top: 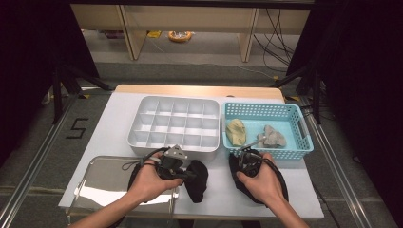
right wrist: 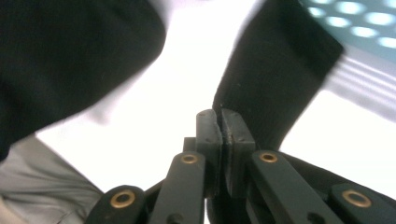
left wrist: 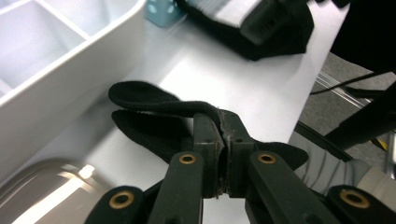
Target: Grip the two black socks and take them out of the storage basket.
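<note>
- Left gripper, seen from the high view, sits near the front of the white table, with a black sock hanging just beside it to its right.
- Right gripper in the same view rests over a second black sock, just in front of the blue basket; that basket holds a yellow sock and a grey sock.
- Behind the left hand stands a white divided tray, and a clear shiny tray lies at the table's front left corner.
- From the left gripper view, the left gripper has its jaws together, clamped on the edge of the black sock, whose folded end sticks out to the left, above the table. The white divided tray is just beside it, and the second black sock lies farther off.
- From the right gripper view, the right gripper has its jaws pressed together on a thin edge of the second black sock, which rises up and to the right from the jaws. The blue basket shows blurred in the upper right corner.
</note>
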Available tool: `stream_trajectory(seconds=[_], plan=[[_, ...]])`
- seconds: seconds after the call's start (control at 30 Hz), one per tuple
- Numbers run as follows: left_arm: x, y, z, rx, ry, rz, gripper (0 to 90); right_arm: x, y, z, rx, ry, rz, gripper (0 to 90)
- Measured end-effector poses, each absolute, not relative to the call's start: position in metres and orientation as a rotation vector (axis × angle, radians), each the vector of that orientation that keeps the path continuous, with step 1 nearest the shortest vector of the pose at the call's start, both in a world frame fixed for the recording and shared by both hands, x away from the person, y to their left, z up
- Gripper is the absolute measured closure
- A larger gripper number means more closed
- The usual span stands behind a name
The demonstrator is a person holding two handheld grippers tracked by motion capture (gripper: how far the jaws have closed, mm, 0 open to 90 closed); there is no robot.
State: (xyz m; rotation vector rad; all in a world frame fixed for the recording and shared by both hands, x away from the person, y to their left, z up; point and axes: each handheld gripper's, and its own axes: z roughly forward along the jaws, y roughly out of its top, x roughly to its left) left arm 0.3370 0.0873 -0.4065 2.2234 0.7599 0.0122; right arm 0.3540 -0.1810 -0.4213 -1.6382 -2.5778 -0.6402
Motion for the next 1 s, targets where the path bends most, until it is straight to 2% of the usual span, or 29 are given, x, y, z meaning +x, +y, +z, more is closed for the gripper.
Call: stream_trajectory(seconds=[0.17, 0.3, 0.4, 0.6, 1.0], plan=[[0.338, 0.096, -0.407, 2.217, 0.777, 0.027, 86.0, 0.346, -0.164, -0.433, -1.428, -2.628, -0.655, 83.9], [0.339, 0.098, -0.406, 2.207, 0.786, 0.03, 86.1, 0.337, -0.154, -0.443, -1.318, -2.605, -0.533, 77.8], [0.339, 0.098, -0.406, 2.218, 0.774, 0.034, 85.9, 0.336, -0.156, -0.437, -1.356, -2.553, -0.567, 75.0], [0.338, 0.095, -0.41, 2.212, 0.776, 0.021, 85.8, 0.358, -0.173, -0.422, -1.562, -2.592, -0.668, 69.2], [0.337, 0.111, -0.399, 2.171, 0.794, 0.027, 85.8, 0.369, -0.156, -0.455, -1.565, -2.608, -0.536, 58.3]])
